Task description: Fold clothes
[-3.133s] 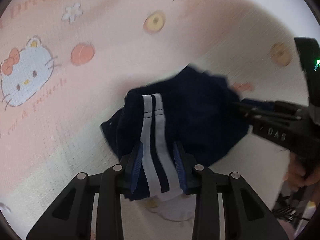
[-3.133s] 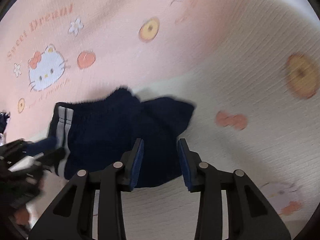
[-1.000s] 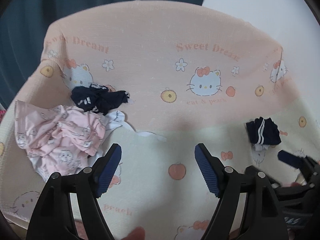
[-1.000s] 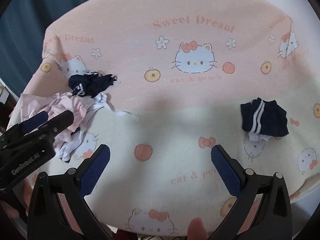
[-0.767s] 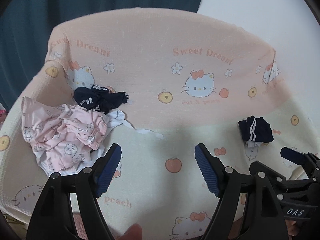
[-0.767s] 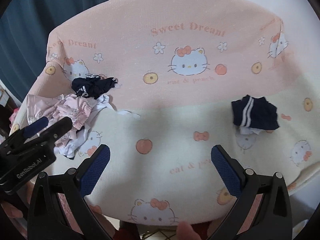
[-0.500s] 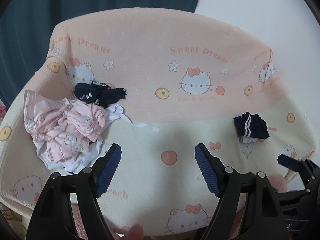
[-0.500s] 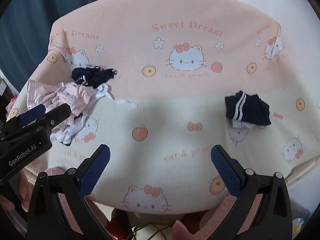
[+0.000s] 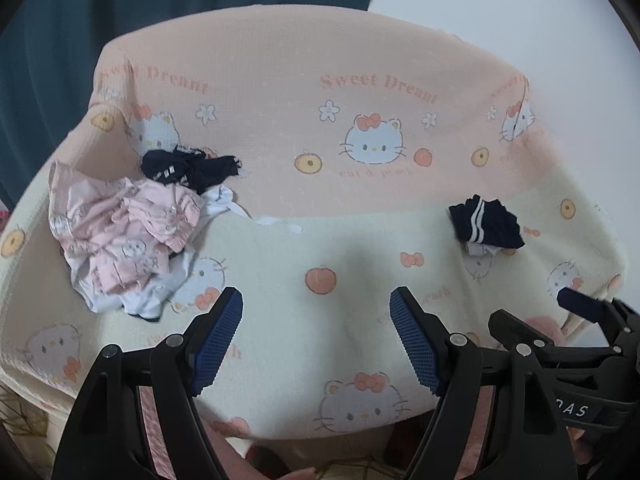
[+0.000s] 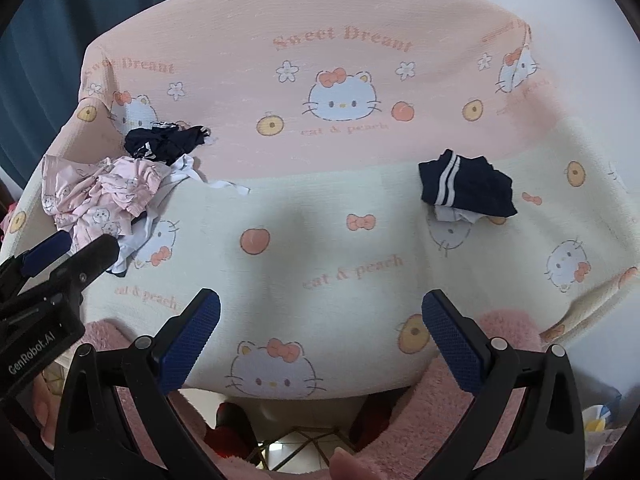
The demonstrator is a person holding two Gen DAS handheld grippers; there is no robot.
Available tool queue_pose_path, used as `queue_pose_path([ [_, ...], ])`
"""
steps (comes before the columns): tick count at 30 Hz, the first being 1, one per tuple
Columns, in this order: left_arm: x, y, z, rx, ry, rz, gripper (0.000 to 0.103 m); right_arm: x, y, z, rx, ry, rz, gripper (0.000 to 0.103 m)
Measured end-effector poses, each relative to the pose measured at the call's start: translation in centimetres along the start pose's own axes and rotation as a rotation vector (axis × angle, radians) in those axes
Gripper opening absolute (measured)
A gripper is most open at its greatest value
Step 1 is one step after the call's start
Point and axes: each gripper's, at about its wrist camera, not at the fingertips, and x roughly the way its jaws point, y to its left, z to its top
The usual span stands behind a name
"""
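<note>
A folded navy garment with two white stripes (image 9: 486,224) lies at the right of the cat-print blanket (image 9: 320,260), on top of a small white piece; it also shows in the right wrist view (image 10: 466,190). At the left lies a heap of unfolded clothes: pink printed garments (image 9: 120,232), a crumpled navy piece (image 9: 188,168) and white cloth (image 10: 188,174). My left gripper (image 9: 316,332) is open and empty above the blanket's near edge. My right gripper (image 10: 320,336) is open and empty, back from the blanket's front edge.
The blanket (image 10: 340,272) covers a table-like surface. A dark teal curtain (image 9: 120,20) hangs behind on the left and a white wall (image 9: 500,8) on the right. Fluffy pink fabric (image 10: 440,420) lies below the front edge.
Both grippers let go of the folded navy garment and opened. They have drawn back and up from the blanket, so the whole surface and the heap at the left now show.
</note>
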Motion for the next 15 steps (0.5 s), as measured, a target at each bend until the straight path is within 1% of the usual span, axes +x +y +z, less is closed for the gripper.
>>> queue_pose_path([
  [2, -0.16, 0.0, -0.12, -0.023, 0.0, -0.016, 0.078, -0.12, 0.01, 0.09, -0.003, -0.005, 0.0, 0.102],
  [6, -0.32, -0.21, -0.31, -0.009, -0.009, 0.007, 0.079, -0.37, 0.02, 0.26, -0.009, -0.014, 0.0, 0.102],
  [15, -0.64, 0.09, -0.15, -0.011, -0.006, 0.015, 0.079, -0.22, 0.16, 0.3, -0.01, -0.004, 0.018, 0.102],
])
